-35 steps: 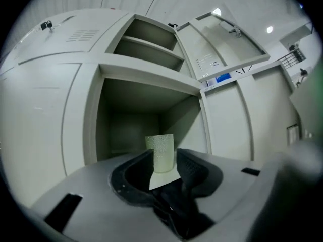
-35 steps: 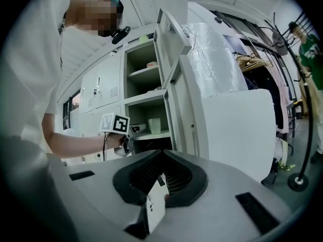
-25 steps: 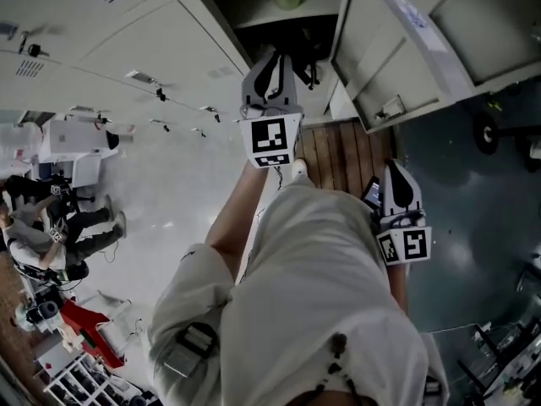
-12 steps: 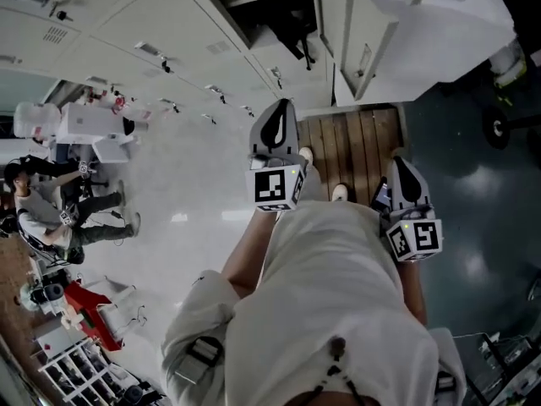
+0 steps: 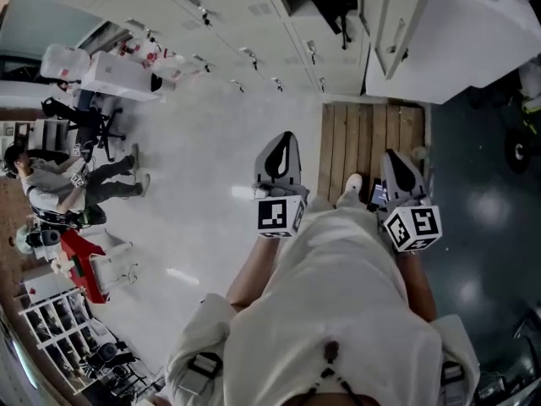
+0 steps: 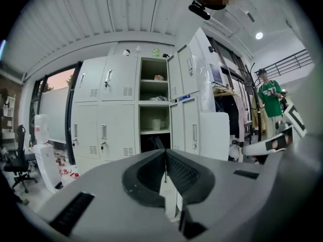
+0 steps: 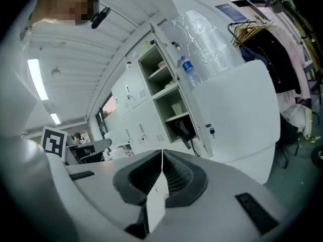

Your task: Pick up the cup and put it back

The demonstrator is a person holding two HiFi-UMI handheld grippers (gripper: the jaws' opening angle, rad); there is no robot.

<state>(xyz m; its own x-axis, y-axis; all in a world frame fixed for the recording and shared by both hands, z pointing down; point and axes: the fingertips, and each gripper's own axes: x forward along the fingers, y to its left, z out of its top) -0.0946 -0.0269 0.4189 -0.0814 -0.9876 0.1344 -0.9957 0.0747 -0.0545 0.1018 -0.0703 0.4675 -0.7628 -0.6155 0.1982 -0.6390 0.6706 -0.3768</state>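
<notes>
A pale cup stands on the middle shelf of the open locker, and the right gripper view shows the cup there too. It is out of sight in the head view. My left gripper is shut with nothing between its jaws and points at the locker from some way off. The right gripper is also shut and empty. In the head view both are held low in front of the body, the left gripper over the pale floor and the right gripper over the wooden pallet.
The locker's door stands open to the right. A water bottle sits up by the door. A clothes rack and a person in green are at the right. Seated people and a red cart are far left.
The lockers have slid up and away in the head view as the person backs off. Both grippers have come down closer to the body, and the left one has left the locker opening.
</notes>
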